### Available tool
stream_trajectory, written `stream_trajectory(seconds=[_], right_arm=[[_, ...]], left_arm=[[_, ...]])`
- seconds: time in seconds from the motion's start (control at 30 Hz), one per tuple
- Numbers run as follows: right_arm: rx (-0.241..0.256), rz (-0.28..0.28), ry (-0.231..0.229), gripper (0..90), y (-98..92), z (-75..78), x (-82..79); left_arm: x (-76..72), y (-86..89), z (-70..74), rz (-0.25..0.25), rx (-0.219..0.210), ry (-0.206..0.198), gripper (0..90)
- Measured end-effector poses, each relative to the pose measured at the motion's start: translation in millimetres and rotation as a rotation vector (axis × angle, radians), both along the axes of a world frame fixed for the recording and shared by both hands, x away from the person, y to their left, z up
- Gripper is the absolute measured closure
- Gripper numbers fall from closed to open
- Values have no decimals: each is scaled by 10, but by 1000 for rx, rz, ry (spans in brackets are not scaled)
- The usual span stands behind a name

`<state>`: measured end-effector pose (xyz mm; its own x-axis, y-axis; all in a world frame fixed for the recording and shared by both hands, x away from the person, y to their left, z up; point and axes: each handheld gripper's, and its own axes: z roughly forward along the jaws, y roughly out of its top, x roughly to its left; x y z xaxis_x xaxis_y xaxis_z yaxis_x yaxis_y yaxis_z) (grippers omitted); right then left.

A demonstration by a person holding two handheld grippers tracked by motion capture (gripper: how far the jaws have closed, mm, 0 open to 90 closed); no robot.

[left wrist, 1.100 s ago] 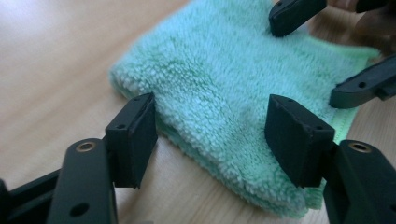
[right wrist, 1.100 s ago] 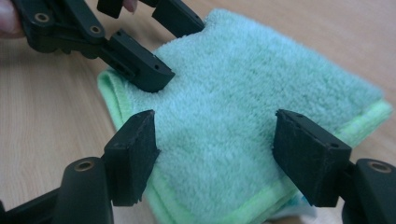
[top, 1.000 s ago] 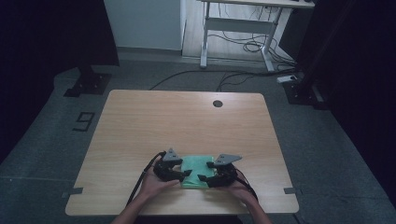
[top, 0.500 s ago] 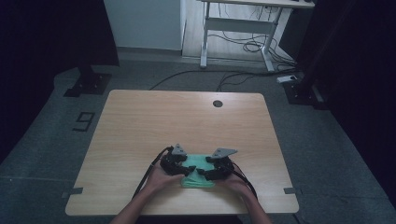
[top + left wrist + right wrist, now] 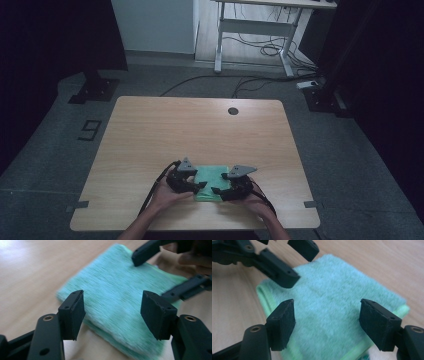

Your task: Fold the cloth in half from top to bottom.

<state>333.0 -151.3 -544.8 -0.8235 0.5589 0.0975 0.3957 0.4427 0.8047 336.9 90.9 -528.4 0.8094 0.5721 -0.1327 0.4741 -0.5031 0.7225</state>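
A folded green towel (image 5: pixel 210 176) lies flat near the table's front edge. My left gripper (image 5: pixel 201 186) comes over its left side, jaws open wide above the cloth. In the left gripper view the left gripper (image 5: pixel 113 306) hangs over the towel (image 5: pixel 112 282), and the right gripper (image 5: pixel 162 270) reaches in from the top right. My right gripper (image 5: pixel 215 190) faces it from the towel's right side, also open. In the right gripper view the right gripper (image 5: pixel 329 318) straddles the towel (image 5: pixel 337 290), with the left gripper (image 5: pixel 297 262) at the upper left. Neither holds the cloth.
The wooden table (image 5: pixel 165 130) has a round cable hole (image 5: pixel 233 111) at its far edge. Beyond it, a white desk frame (image 5: pixel 252 40) with cables stands on the floor. Dark stands flank the table's left and right.
Both grippers have drawn a little closer together over the towel. The towel has stayed where it was.
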Motion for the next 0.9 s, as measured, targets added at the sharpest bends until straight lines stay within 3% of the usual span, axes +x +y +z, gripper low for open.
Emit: stream_trajectory(seconds=[0.17,0.47,0.67,0.9], right_arm=[[-24,0,-2,284,13,-48,-43],[-55,-5,-19,285,34,-74,-36],[-55,-13,-14,315,18,-70,82],[-57,-54,-21,325,31,-71,330]], left_arm=[[-69,-8,-105,-8,54,4,341],[12,-6,-139,-7,66,5,349],[142,-21,-132,3,76,5,350],[410,-50,-122,48,89,5,352]])
